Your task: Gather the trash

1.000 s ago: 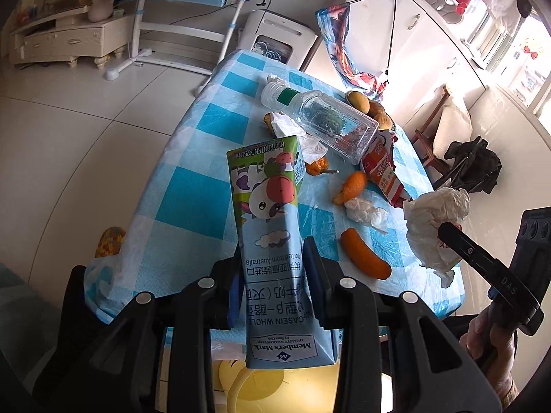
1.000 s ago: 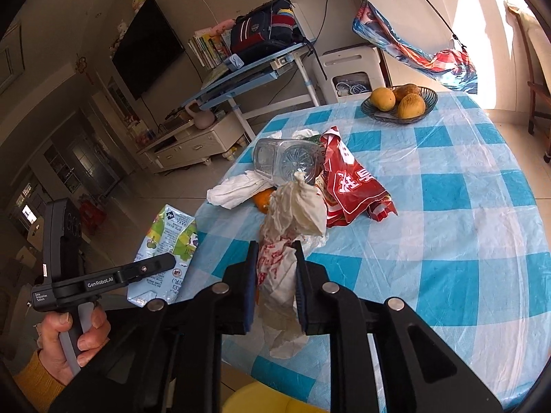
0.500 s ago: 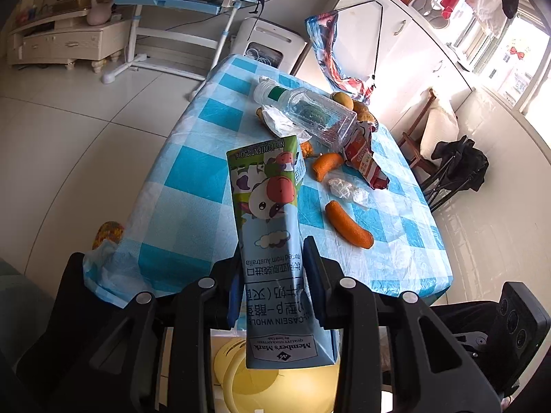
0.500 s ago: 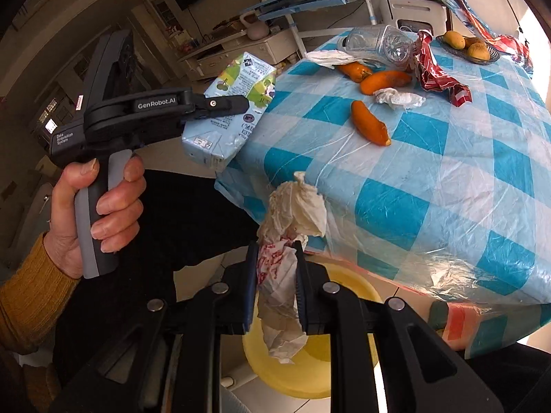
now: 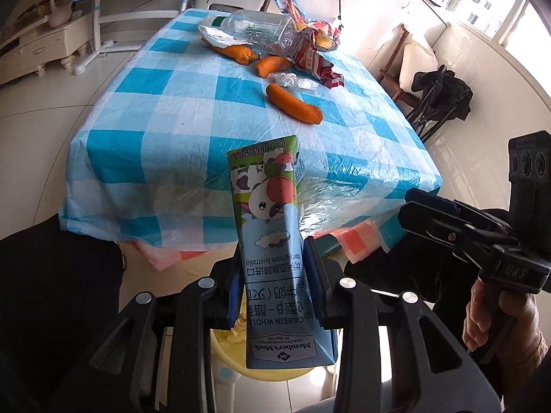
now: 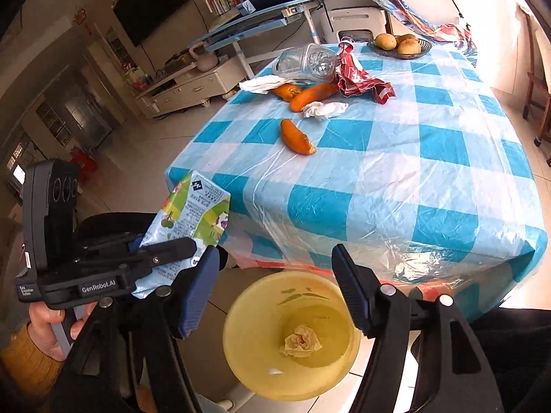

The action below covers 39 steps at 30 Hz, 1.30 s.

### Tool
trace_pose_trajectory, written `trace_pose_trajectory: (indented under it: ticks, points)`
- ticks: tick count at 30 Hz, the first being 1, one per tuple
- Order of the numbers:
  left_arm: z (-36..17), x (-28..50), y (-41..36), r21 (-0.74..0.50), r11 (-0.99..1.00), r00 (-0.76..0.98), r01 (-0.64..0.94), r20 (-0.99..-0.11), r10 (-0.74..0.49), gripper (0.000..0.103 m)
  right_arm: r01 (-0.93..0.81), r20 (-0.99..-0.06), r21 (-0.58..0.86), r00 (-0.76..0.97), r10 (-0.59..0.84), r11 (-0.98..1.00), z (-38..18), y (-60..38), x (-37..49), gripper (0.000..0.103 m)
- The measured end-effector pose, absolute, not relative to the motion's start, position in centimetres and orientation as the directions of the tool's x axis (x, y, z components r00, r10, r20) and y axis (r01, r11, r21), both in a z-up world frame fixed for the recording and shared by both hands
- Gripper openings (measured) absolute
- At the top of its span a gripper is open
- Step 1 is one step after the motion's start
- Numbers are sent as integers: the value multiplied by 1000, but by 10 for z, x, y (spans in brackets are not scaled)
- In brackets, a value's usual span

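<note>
My left gripper (image 5: pixel 273 282) is shut on a blue-green milk carton (image 5: pixel 272 227), held upright over the yellow bin (image 5: pixel 275 370) in front of the table's near edge. The carton also shows in the right wrist view (image 6: pixel 187 220). My right gripper (image 6: pixel 275 285) is open and empty above the yellow bin (image 6: pixel 251 337). A crumpled tissue (image 6: pixel 301 340) lies at the bin's bottom. On the blue checked table (image 6: pixel 396 158) lie orange peels (image 6: pixel 296 136), a small tissue (image 6: pixel 323 108), a red wrapper (image 6: pixel 361 81) and a clear plastic bottle (image 6: pixel 306 62).
A bowl of fruit (image 6: pixel 399 44) stands at the table's far end. A black folding chair (image 5: pixel 440 96) is right of the table. A blue desk (image 6: pixel 255 20) and a white TV cabinet (image 6: pixel 182 89) stand beyond on the left.
My right gripper opened and the crumpled tissue dropped into the yellow bin. My left gripper with the carton moved back and lower, toward the bin.
</note>
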<state>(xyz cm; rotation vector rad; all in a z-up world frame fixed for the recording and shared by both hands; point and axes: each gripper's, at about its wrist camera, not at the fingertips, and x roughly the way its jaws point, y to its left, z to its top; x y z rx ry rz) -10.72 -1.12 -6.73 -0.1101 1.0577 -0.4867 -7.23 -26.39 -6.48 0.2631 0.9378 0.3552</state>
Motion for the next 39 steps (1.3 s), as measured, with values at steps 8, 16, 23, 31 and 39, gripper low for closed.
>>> trace_pose_trajectory:
  ticks: [8, 16, 23, 31, 39]
  points:
    - [-110, -139, -46, -187, 868, 205, 461, -929, -309, 36, -91, -682, 429, 619, 389, 899, -59, -285, -72, 67]
    - [-93, -132, -30, -172, 906, 316, 388, -898, -306, 71, -96, -685, 397, 631, 364, 913, -55, -279, -80, 69]
    - [-62, -117, 6, -182, 961, 530, 207, -805, -267, 83, -93, -692, 377, 633, 347, 922, -58, -278, -82, 70]
    - [-57, -110, 27, -240, 964, 580, 110, -772, -259, 84, -117, -705, 332, 629, 329, 936, -59, -269, -81, 70]
    - [-55, -113, 21, -207, 970, 596, 129, -765, -243, 84, -129, -709, 314, 627, 323, 940, -59, -266, -82, 70]
